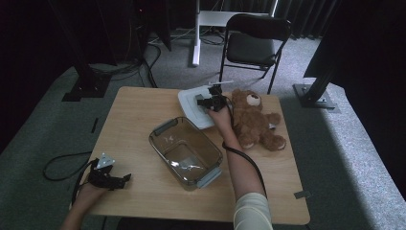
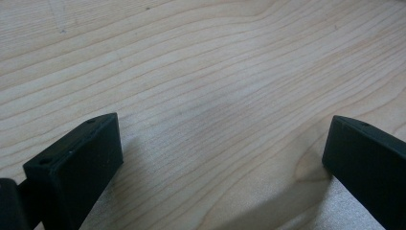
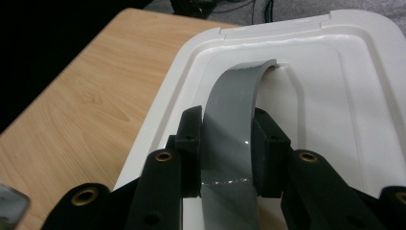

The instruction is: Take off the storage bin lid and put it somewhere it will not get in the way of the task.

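A white plastic lid (image 1: 190, 109) (image 3: 330, 91) with a grey strap handle (image 3: 230, 110) is at the back of the table, just behind a clear plastic tub (image 1: 159, 142) with grey end clips. My right gripper (image 1: 210, 101) (image 3: 227, 122) is shut on the grey handle, one pad pressed on each side of it. Whether the lid rests flat on the table I cannot tell. Near the front left corner my left gripper (image 1: 125, 179) (image 2: 222, 143) lies low over the bare wood, open, with nothing between its fingers.
A brown teddy bear (image 1: 254, 120) sits at the back right of the wooden table (image 1: 134, 112), right beside the lid and my right hand. A black folding chair (image 1: 253, 40) stands behind the table. Black cables trail on the floor at the left.
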